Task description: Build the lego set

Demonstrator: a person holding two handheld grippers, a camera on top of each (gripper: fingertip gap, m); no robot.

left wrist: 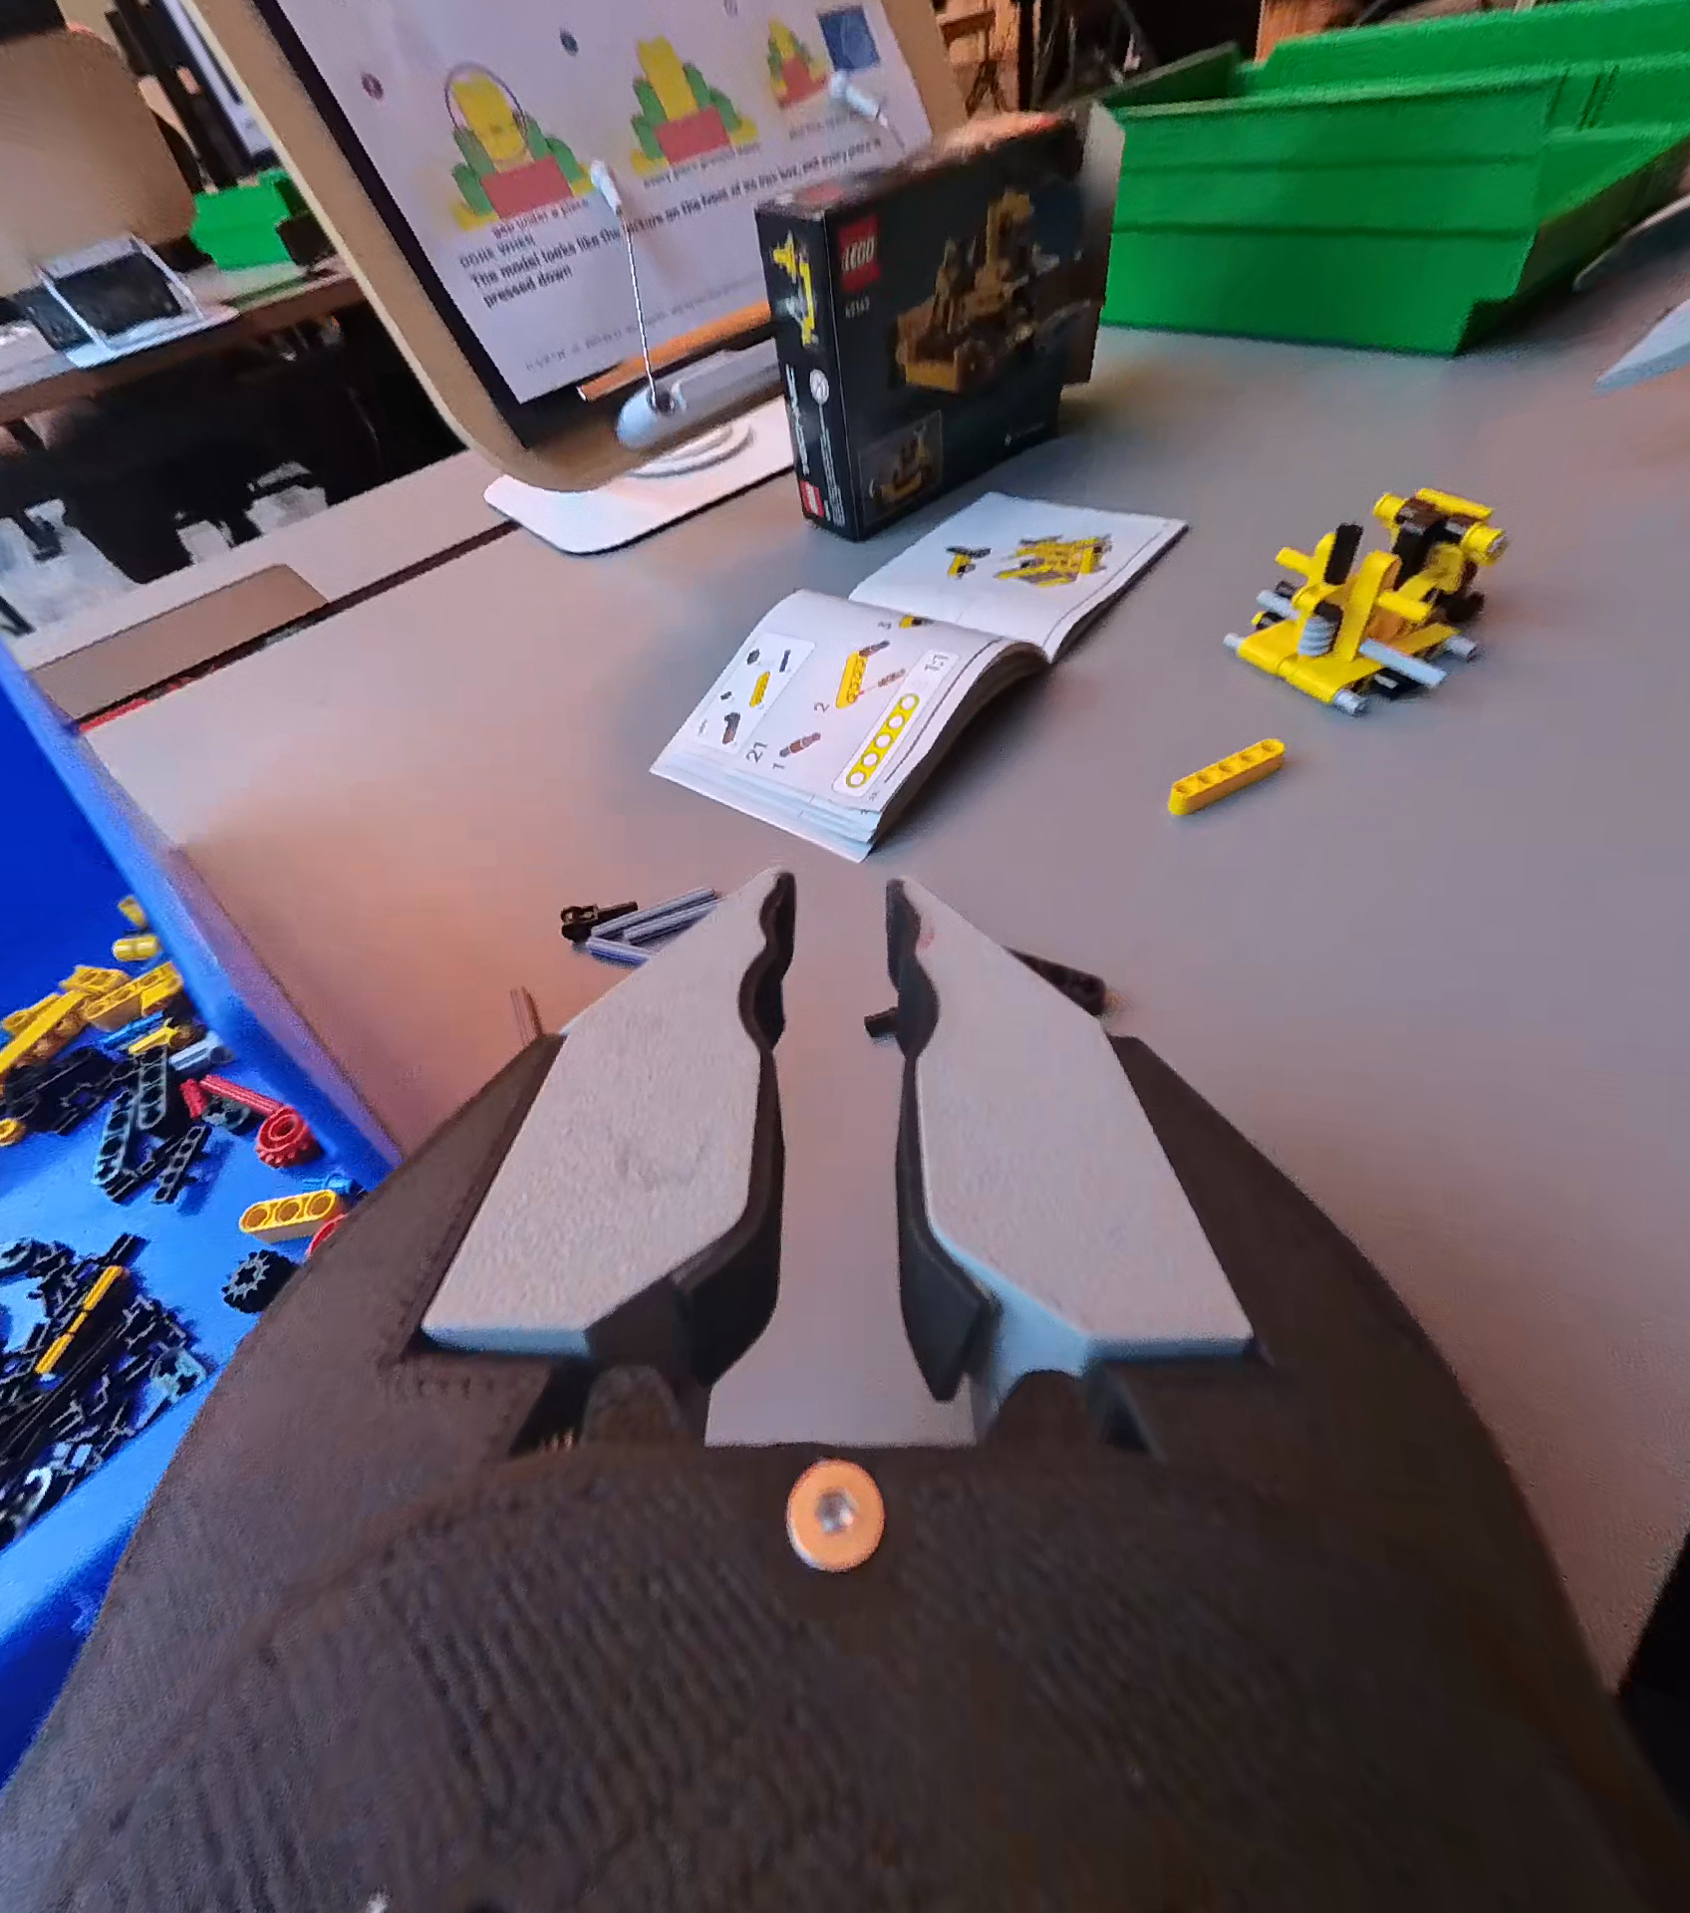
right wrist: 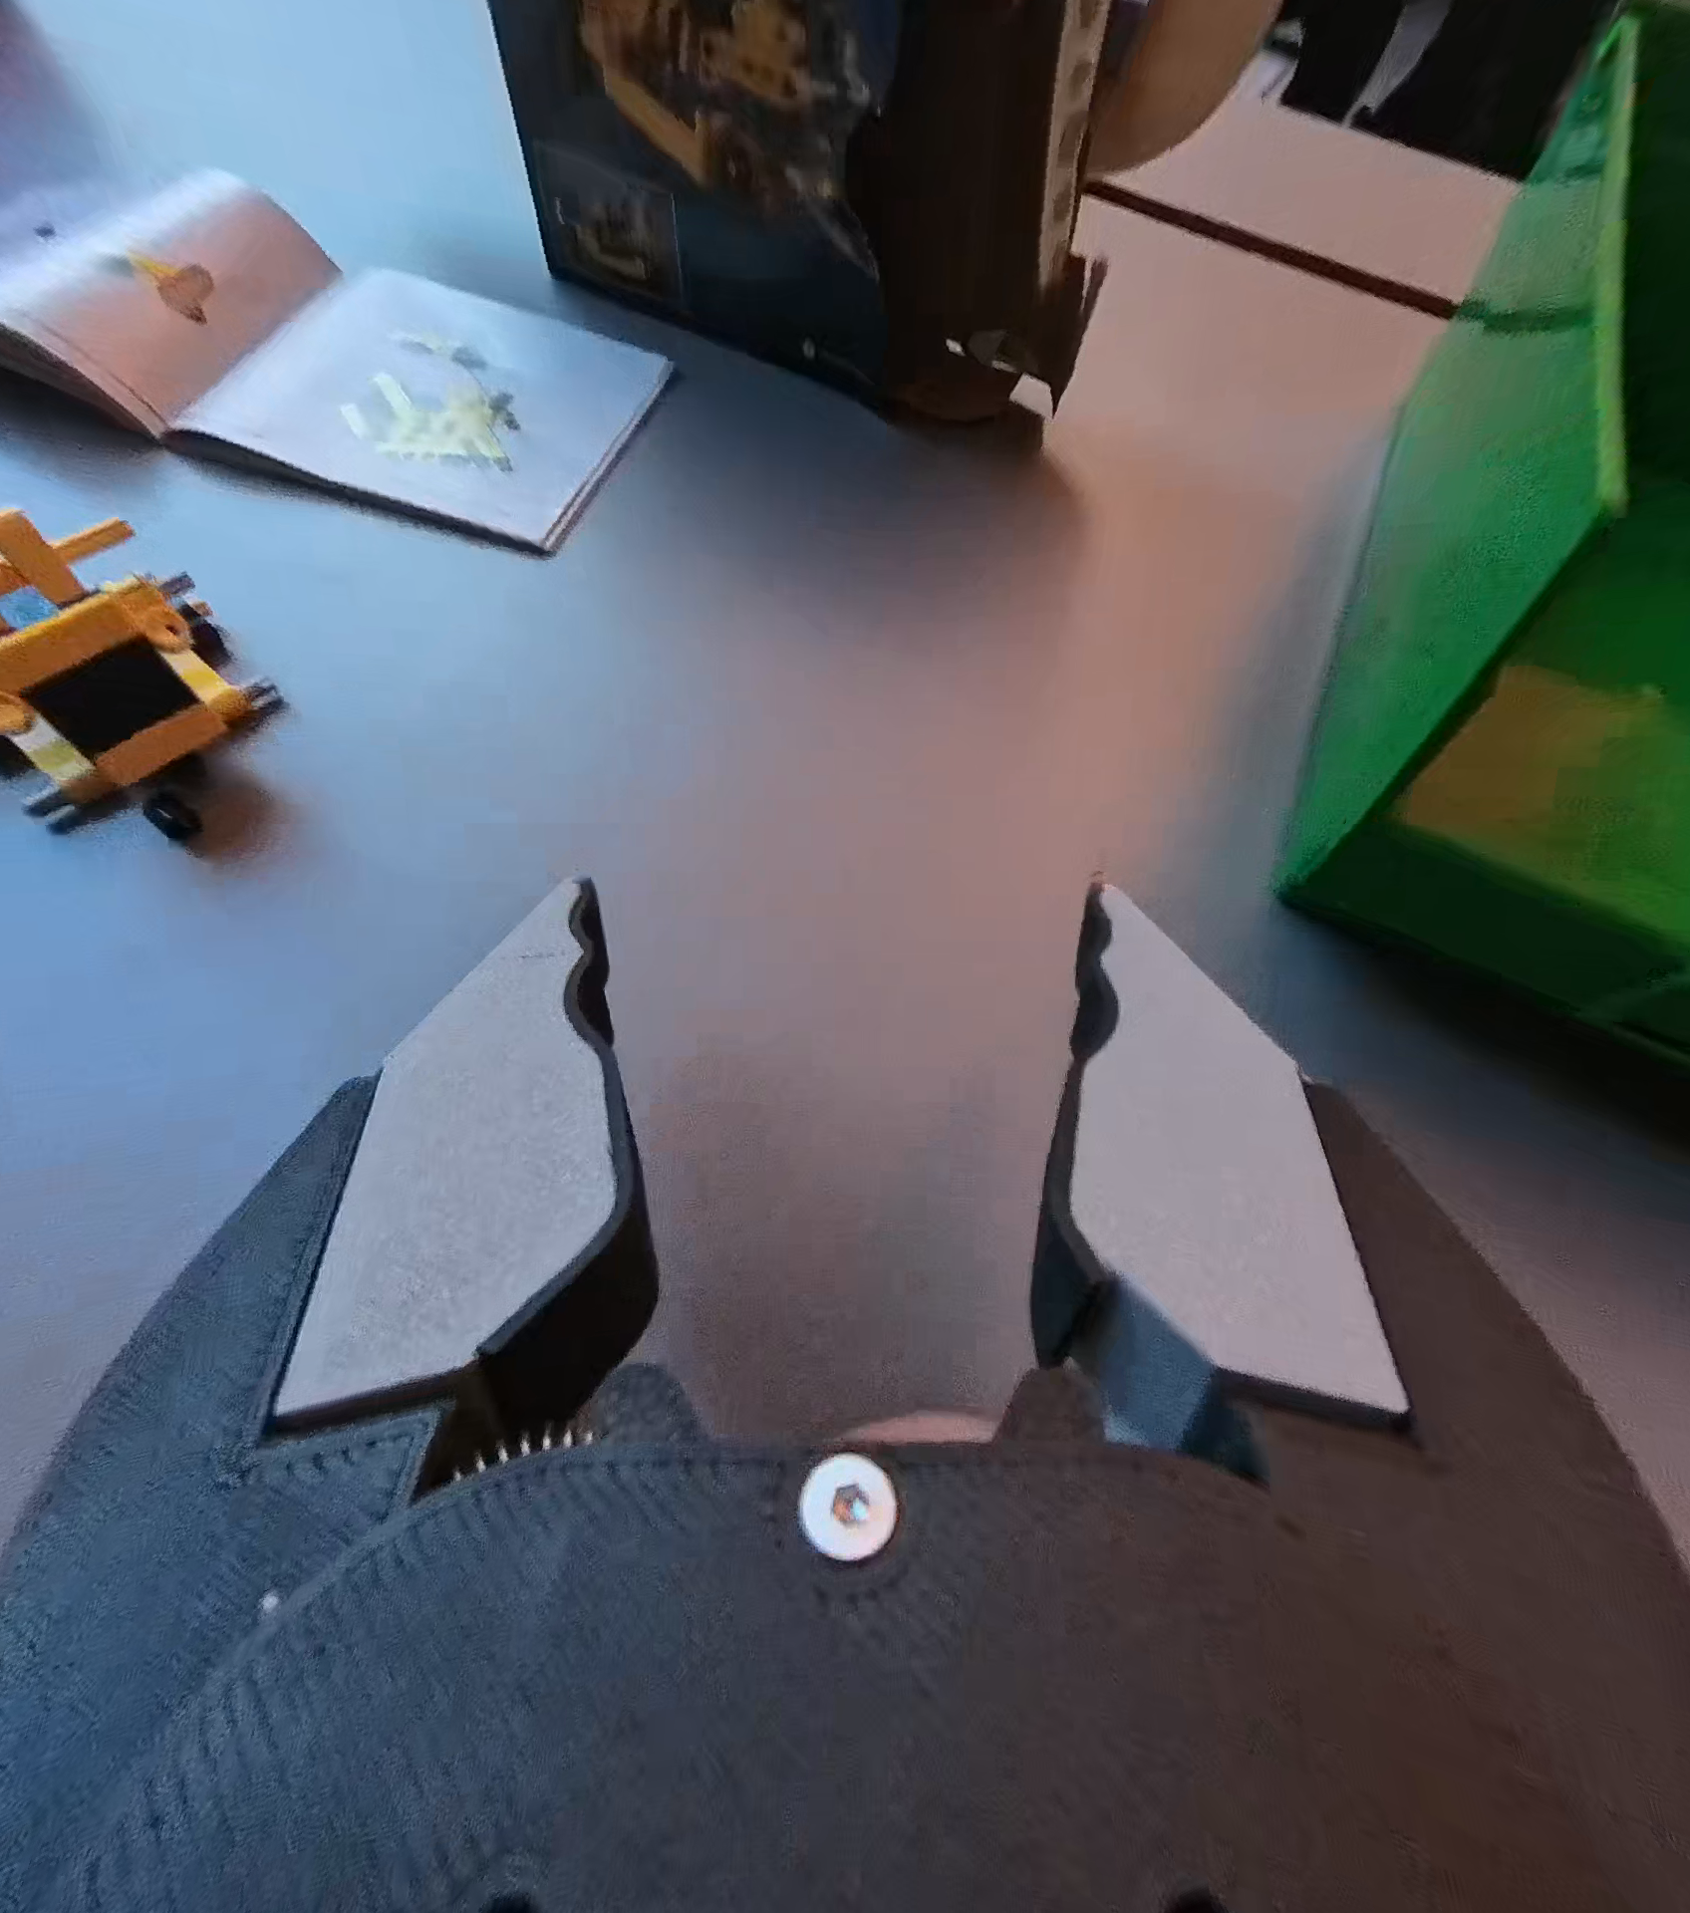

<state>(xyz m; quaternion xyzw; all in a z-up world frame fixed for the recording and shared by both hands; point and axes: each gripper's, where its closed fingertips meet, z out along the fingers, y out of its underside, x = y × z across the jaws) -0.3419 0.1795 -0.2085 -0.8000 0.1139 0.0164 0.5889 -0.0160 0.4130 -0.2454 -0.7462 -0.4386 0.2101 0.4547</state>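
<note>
In the left wrist view my left gripper (left wrist: 839,901) hovers low over the grey table (left wrist: 1234,1035), its jaws a narrow gap apart with nothing spanning them. A small black piece (left wrist: 880,1025) shows at the right finger's inner edge. Loose grey and black pins (left wrist: 639,924) lie just left of the fingertips. A yellow beam (left wrist: 1225,776) lies ahead to the right. The partly built yellow model (left wrist: 1369,606) stands beyond it and also shows in the right wrist view (right wrist: 85,683). My right gripper (right wrist: 841,895) is wide open and empty over bare table.
A blue bin (left wrist: 23,828) with several loose parts is at the left. The open instruction booklet (left wrist: 913,663) (right wrist: 303,373) and the dark set box (left wrist: 924,321) (right wrist: 779,186) lie ahead. A green bin (left wrist: 1390,176) (right wrist: 1545,580) is at the right. A monitor (left wrist: 561,155) stands behind. My hands' fingertips stand some 40 cm from each other. The small black piece (left wrist: 880,1025) is closer to my left gripper, around 7 cm from its tips; the right tips are 35 cm off.
</note>
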